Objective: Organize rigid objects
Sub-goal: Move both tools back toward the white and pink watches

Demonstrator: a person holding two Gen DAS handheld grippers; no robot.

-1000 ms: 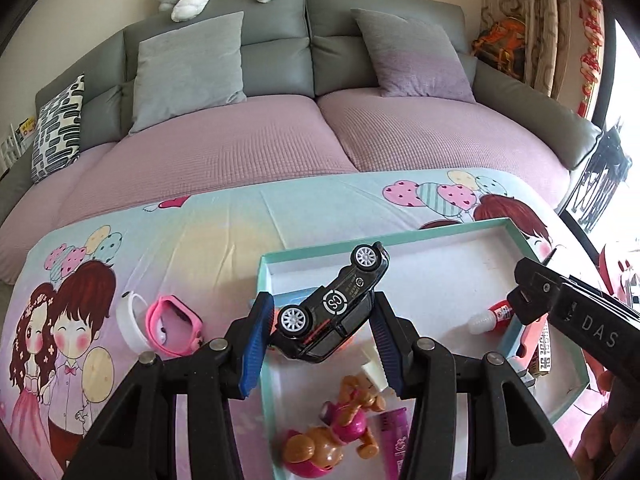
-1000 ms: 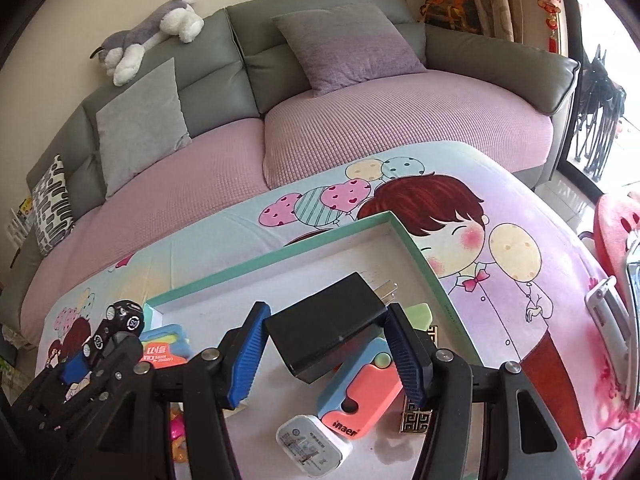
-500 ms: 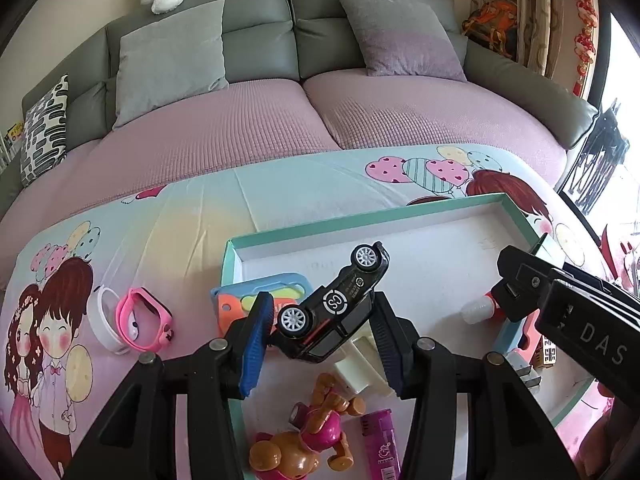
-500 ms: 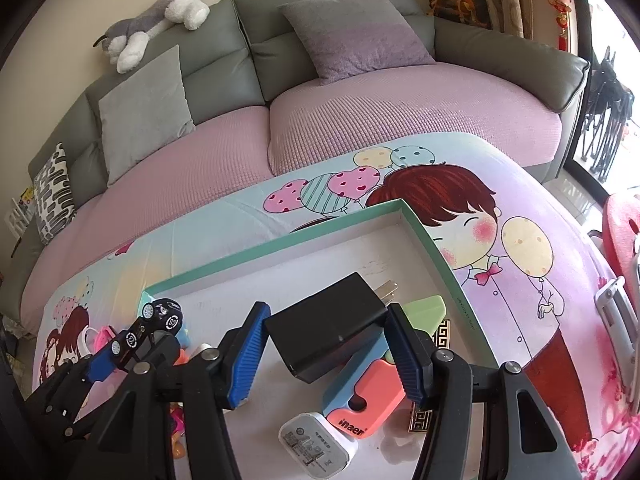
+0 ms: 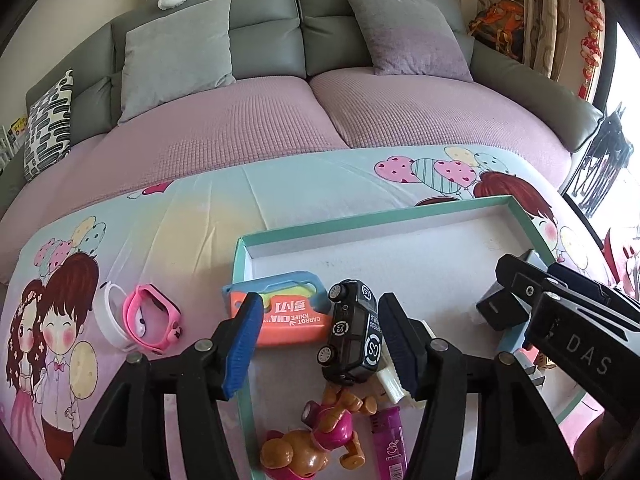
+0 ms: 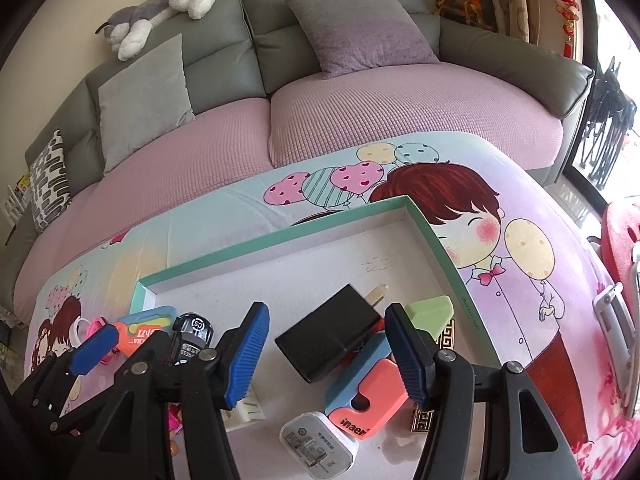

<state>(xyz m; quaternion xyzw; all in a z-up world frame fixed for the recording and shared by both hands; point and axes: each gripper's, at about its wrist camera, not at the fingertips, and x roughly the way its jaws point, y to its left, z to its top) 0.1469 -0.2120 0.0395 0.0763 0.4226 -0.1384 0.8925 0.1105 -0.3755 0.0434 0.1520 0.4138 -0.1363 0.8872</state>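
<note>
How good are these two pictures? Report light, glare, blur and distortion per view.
Left wrist view: even daylight, window blown out at the right edge, sofa bowed by fisheye, toy car sharp. Right wrist view: same bowing, glare at the upper right, black charger crisp, soft shadows.

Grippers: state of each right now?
Left gripper: opening, toy car between the jaws, released in the box.
Right gripper: opening, black charger between the jaws, released.
</note>
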